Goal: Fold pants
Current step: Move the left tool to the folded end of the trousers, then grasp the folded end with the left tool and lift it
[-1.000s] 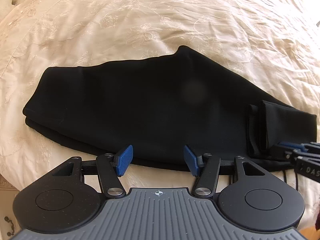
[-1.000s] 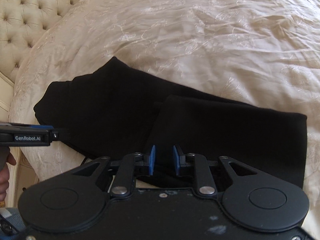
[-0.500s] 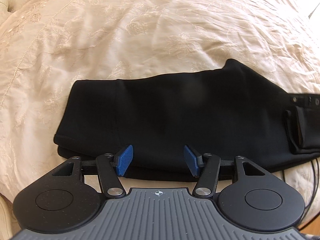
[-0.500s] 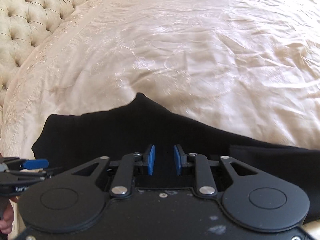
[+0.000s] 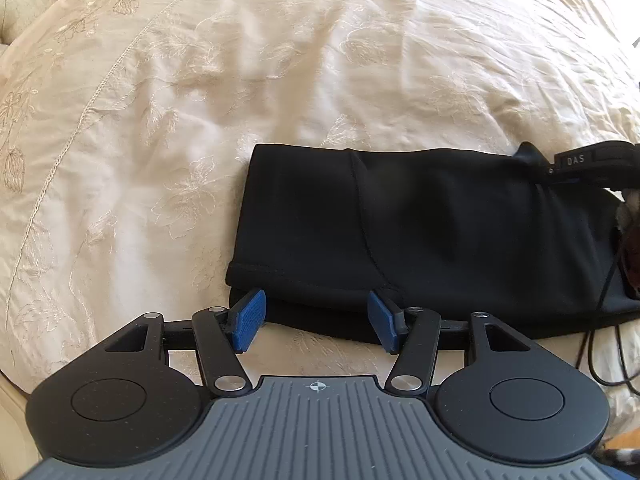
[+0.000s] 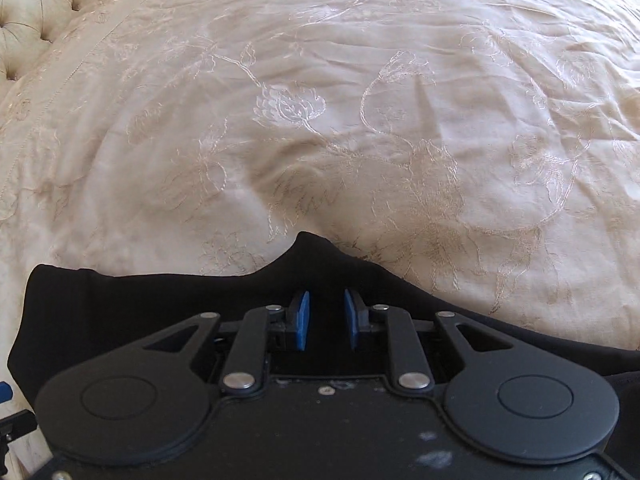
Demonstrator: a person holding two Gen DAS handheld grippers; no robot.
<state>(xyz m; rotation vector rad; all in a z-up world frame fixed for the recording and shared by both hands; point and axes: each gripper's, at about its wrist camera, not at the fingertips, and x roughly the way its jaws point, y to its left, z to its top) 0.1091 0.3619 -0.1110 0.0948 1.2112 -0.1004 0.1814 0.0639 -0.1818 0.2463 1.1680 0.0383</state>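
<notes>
Black pants (image 5: 420, 232) lie folded lengthwise on the cream bedspread. My left gripper (image 5: 316, 320) is open, its blue pads just short of the near edge by the left end of the pants. The right gripper's black body (image 5: 588, 164) shows over the far right of the pants. In the right wrist view the pants (image 6: 160, 312) fill the bottom, a pointed corner sticking up. My right gripper (image 6: 326, 318) hovers over the black cloth with a narrow gap between the pads; I cannot tell if cloth is pinched.
The embroidered cream bedspread (image 6: 320, 100) stretches far beyond the pants. A tufted headboard (image 6: 36, 4) is at the far left. A black cable (image 5: 600, 360) hangs at the bed's near right edge.
My left gripper has slid left along the pants to their left end. My right gripper has moved forward over the pants, toward their far edge; the folded leg end has left its view.
</notes>
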